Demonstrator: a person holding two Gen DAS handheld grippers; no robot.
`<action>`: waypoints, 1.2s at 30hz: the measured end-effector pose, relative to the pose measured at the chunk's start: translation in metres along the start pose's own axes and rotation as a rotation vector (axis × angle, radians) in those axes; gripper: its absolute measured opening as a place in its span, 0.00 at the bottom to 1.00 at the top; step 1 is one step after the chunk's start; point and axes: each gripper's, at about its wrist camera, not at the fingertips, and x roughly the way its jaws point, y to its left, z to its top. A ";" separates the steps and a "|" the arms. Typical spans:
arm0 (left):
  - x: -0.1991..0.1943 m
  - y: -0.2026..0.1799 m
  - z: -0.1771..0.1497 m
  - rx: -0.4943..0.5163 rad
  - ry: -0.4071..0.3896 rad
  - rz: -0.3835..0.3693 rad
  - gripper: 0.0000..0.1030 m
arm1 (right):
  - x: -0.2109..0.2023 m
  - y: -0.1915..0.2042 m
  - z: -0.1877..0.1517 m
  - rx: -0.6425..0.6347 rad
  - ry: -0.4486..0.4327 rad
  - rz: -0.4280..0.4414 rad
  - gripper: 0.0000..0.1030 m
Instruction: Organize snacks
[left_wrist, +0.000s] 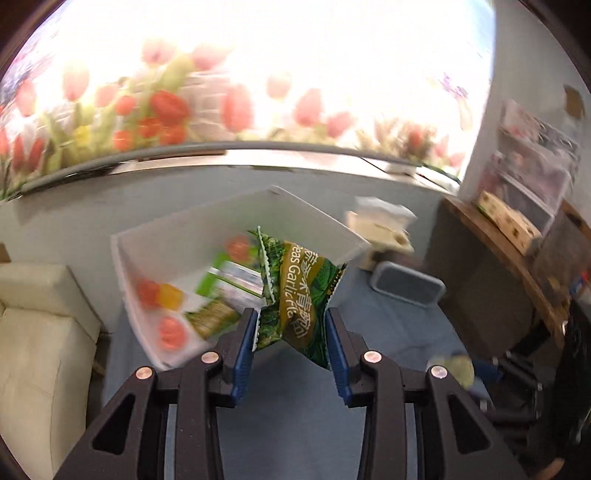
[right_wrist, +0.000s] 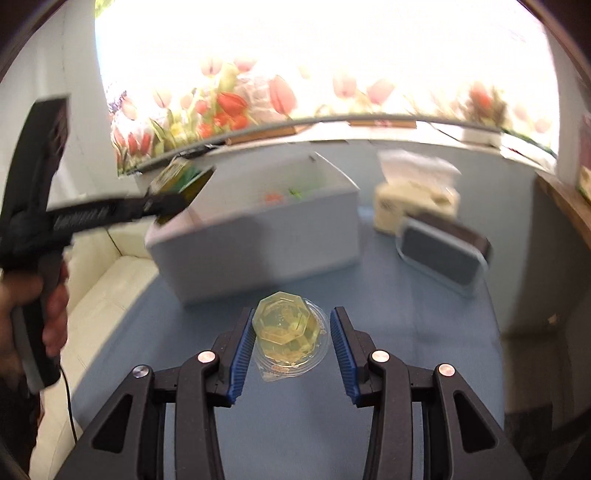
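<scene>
My left gripper (left_wrist: 291, 325) is shut on a green garlic-pea snack packet (left_wrist: 301, 295) and holds it above the near edge of the white box (left_wrist: 192, 229), which holds several snacks with red and yellow pieces. The same gripper and packet (right_wrist: 177, 184) show in the right wrist view over the box's (right_wrist: 295, 229) left corner. My right gripper (right_wrist: 291, 332) is open, its jaws on either side of a clear yellow jelly cup (right_wrist: 288, 332) lying on the blue table (right_wrist: 388, 332), not touching it.
A grey lidded container (right_wrist: 439, 258) and a cream tissue pack (right_wrist: 410, 199) stand right of the box. A cream sofa (left_wrist: 40, 332) lies left of the table. A wooden shelf (left_wrist: 517, 251) with boxes is on the right. A tulip-printed curtain (left_wrist: 221, 103) hangs behind.
</scene>
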 end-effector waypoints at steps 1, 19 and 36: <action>-0.001 0.009 0.005 -0.009 -0.005 0.007 0.39 | 0.007 0.003 0.015 -0.006 -0.011 0.012 0.44; 0.062 0.074 0.044 -0.038 0.049 0.028 0.41 | 0.156 0.022 0.160 -0.111 0.069 0.010 0.44; -0.001 0.045 0.024 -0.022 -0.145 0.159 1.00 | 0.072 0.027 0.137 -0.084 -0.147 -0.220 0.99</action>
